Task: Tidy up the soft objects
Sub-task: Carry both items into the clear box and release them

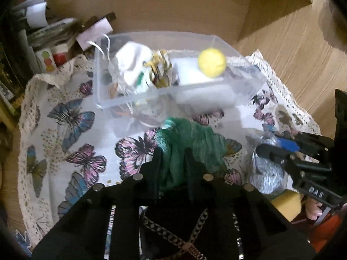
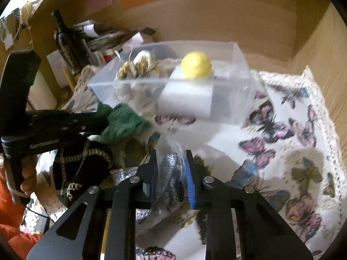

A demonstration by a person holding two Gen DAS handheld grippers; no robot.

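Note:
My left gripper (image 1: pixel 172 151) is shut on a crumpled green cloth (image 1: pixel 193 143), held above the butterfly tablecloth (image 1: pixel 71 134); the cloth also shows in the right wrist view (image 2: pixel 121 121). My right gripper (image 2: pixel 171 156) is shut on a clear plastic bag with silver-grey fabric inside (image 2: pixel 169 173); the bag also shows in the left wrist view (image 1: pixel 267 173). A clear plastic box (image 1: pixel 251 86) stands behind, holding a yellow ball (image 1: pixel 212 62), a white block (image 1: pixel 195 73) and a white bundle with yellow cords (image 1: pixel 138 69). The box (image 2: pixel 245 95) and ball (image 2: pixel 196 65) show in the right wrist view too.
A black item with a chain pattern (image 2: pixel 82 162) lies under the left gripper. A yellow sponge (image 1: pixel 286 203) lies at the right. A dark bottle (image 2: pixel 65 43), papers and jars (image 1: pixel 49 43) crowd the back left. Wooden walls (image 1: pixel 173 6) enclose the table.

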